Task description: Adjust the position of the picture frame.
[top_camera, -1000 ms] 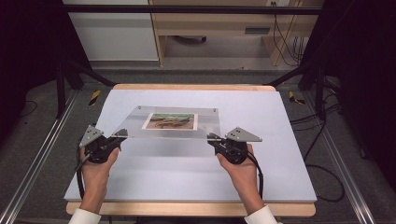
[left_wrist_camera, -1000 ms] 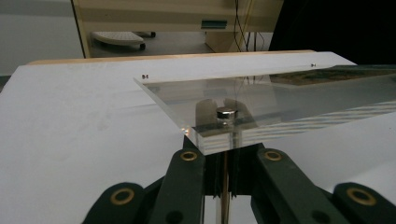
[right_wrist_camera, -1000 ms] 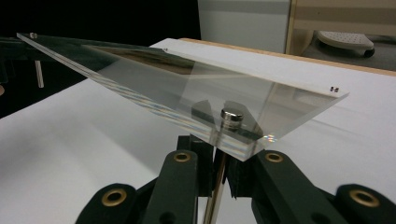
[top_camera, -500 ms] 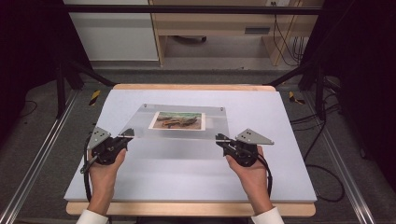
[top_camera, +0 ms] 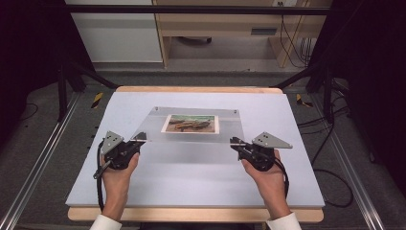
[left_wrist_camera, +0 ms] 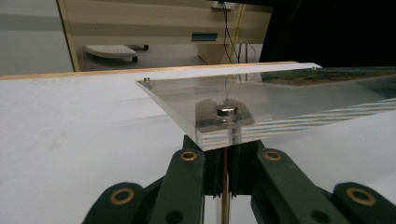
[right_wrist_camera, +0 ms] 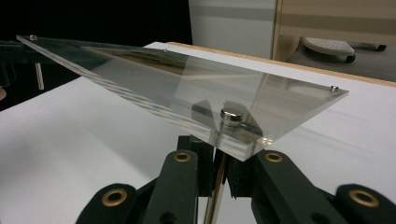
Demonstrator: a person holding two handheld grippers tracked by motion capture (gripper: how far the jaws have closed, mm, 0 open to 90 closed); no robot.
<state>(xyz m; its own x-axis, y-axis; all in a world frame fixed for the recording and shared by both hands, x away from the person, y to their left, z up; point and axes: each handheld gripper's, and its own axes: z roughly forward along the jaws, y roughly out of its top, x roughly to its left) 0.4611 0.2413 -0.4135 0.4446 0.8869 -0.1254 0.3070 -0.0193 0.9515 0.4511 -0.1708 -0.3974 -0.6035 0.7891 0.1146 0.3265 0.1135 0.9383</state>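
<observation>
Panel: clear acrylic rectangular sheet (top_camera: 191, 125) w/ small silver magnet studs at corners, colour photo (top_camera: 190, 123) under its middle; hangs over the pale blue-white table top (top_camera: 191, 182), near edge lifted.
Left gripper (top_camera: 140, 139): black jaws clamped on near-left corner (left_wrist_camera: 223, 128), right by the stud.
Right gripper (top_camera: 235, 142): jaws pinched tight on near-right corner (right_wrist_camera: 236, 135).
Why corners: prob. keeps the sheet level, smudge-free, balanced btw both hands.
Risk: slick edge, could slip.
</observation>
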